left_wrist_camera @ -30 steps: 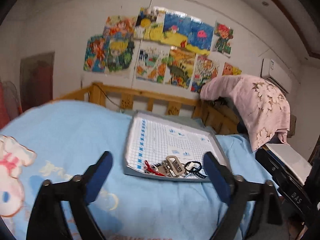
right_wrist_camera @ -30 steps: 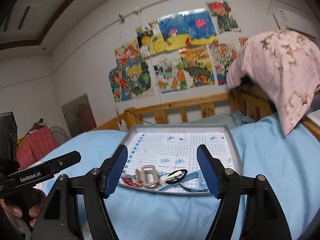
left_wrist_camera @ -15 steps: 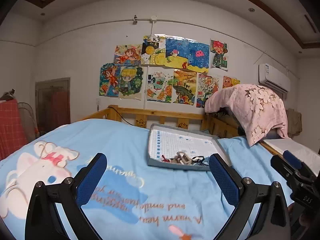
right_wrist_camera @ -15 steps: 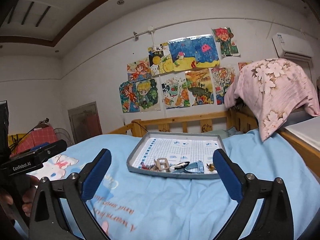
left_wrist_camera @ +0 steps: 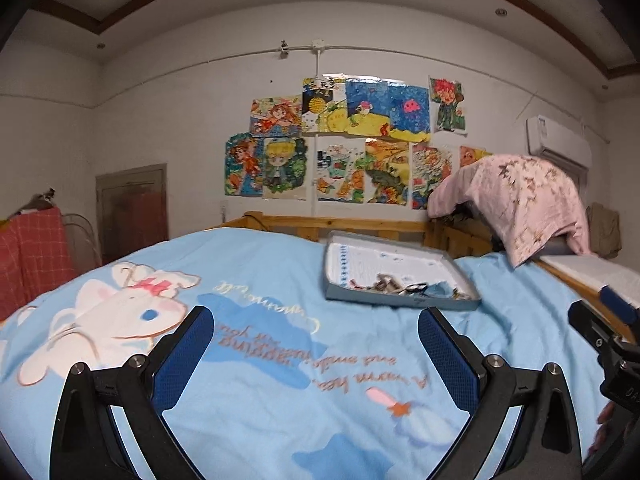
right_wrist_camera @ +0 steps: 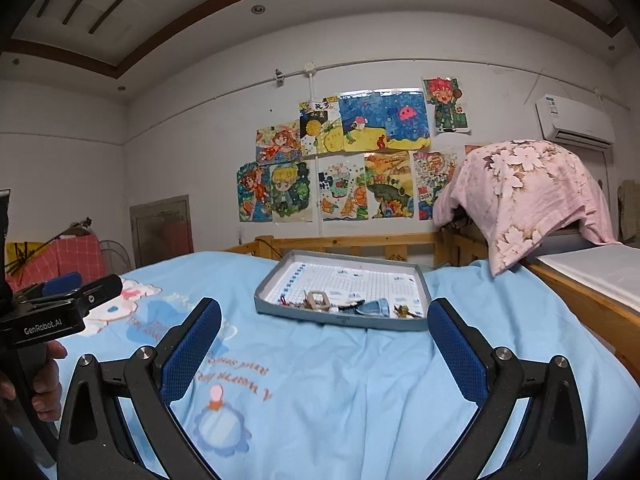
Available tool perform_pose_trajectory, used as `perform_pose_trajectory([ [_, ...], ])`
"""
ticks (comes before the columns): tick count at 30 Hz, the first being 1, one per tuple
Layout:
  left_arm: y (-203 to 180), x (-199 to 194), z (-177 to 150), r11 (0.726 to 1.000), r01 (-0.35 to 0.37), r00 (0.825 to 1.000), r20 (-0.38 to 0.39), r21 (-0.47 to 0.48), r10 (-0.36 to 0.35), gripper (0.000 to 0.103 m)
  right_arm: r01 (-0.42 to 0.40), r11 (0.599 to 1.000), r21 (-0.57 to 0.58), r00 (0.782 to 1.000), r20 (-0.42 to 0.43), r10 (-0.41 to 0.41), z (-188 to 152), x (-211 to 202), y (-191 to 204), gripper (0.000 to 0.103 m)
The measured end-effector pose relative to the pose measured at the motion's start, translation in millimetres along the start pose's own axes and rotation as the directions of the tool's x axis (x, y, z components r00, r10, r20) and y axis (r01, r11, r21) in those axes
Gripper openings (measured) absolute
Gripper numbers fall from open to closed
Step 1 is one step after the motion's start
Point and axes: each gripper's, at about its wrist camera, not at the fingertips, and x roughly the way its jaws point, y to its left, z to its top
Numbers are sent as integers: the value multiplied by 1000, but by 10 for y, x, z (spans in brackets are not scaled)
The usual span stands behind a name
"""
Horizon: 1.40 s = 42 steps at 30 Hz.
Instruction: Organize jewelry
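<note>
Blue-padded, our left tool (left_wrist_camera: 314,344) and right tool (right_wrist_camera: 324,334) both gaped wide and held nothing above the light-blue printed bedspread (right_wrist_camera: 360,392). Well ahead of both lay the shallow grey cardboard tray (right_wrist_camera: 423,292), with the tangled heap of small jewelry (right_wrist_camera: 344,306) against its near wall. We judged a grab might snag several pieces together, since they overlapped.

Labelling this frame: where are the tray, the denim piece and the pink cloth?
tray (right_wrist_camera: 340,318): right wrist view, front wall.
denim piece (right_wrist_camera: 376,307): right wrist view, its middle.
pink cloth (right_wrist_camera: 524,184): right wrist view, draped front.
</note>
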Motion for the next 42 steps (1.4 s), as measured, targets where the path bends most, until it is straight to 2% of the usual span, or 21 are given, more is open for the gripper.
perform_pose_trajectory([
  [5, 29, -54, -185, 999, -52, 999, -9, 16, 52, 103, 85, 996, -18, 996, -7, -85, -147, -114, 20, 101],
  [13, 77, 38, -290, 999, -5, 998, -59, -38, 3, 103, 157, 986, -53, 982, -94, -162, -315, 26, -26, 101],
  [19, 44, 42, -355, 1000, -19, 998, -67, -17, 18, 103, 187, 979, -85, 973, -118, -197, -349, 85, -5, 101],
  [42, -30, 64, -393, 1000, -17, 997, -79, 10, 18, 103, 189, 981, -47, 980, -60, -191, -314, -42, -41, 101],
])
